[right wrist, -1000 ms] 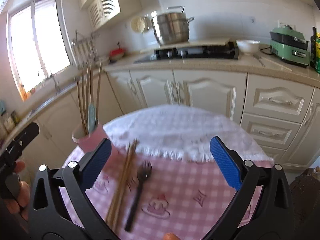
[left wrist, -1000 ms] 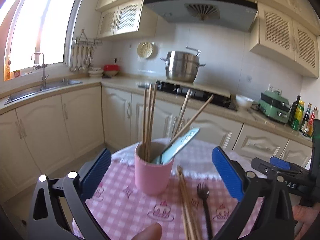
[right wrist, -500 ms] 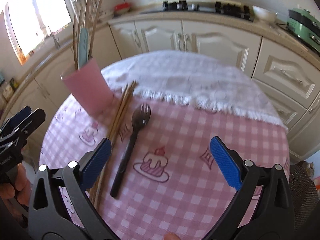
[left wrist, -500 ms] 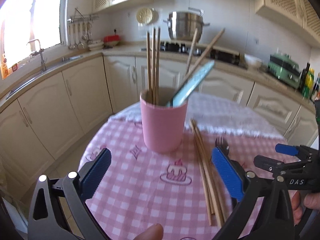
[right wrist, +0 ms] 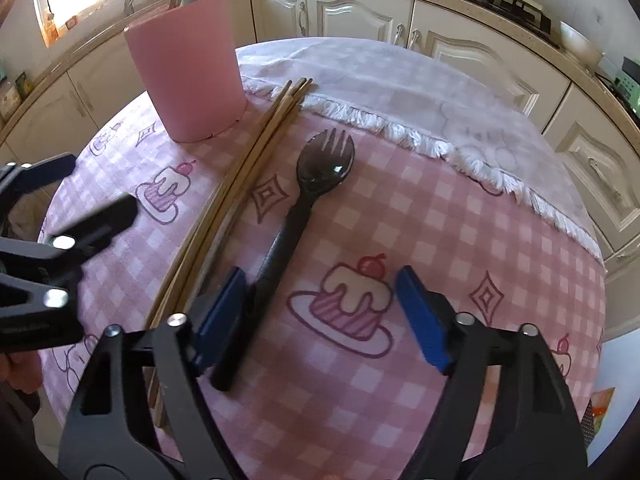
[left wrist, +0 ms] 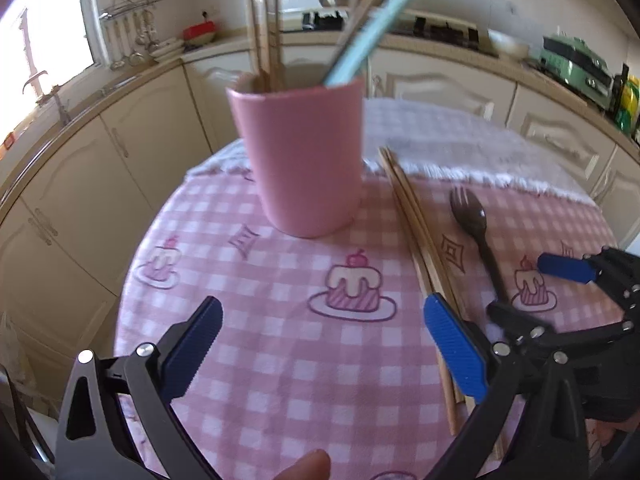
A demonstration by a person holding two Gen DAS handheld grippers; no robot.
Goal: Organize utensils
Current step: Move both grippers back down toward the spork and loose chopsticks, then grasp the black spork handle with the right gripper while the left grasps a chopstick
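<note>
Round table (right wrist: 500, 240) under pink checked cloth (left wrist: 280, 360), white fringed cloth (right wrist: 400, 92) over far half; cream kitchen cabinets (left wrist: 80, 184) and worktop curving close behind. Pink cup (left wrist: 300, 160) near far-left edge, holding chopsticks and a pale blue utensil (left wrist: 368, 28), tops cut off by frame. Loose chopsticks (right wrist: 240, 184) beside cup; black fork (right wrist: 296, 216) just right of them. Bare cloth toward right edge. Left gripper (left wrist: 324, 344) wide open, empty, before cup. Right gripper (right wrist: 320, 312) just narrowing, partly open, gripping nothing, left pad (right wrist: 220, 312) just beside fork handle; contact unclear.
</note>
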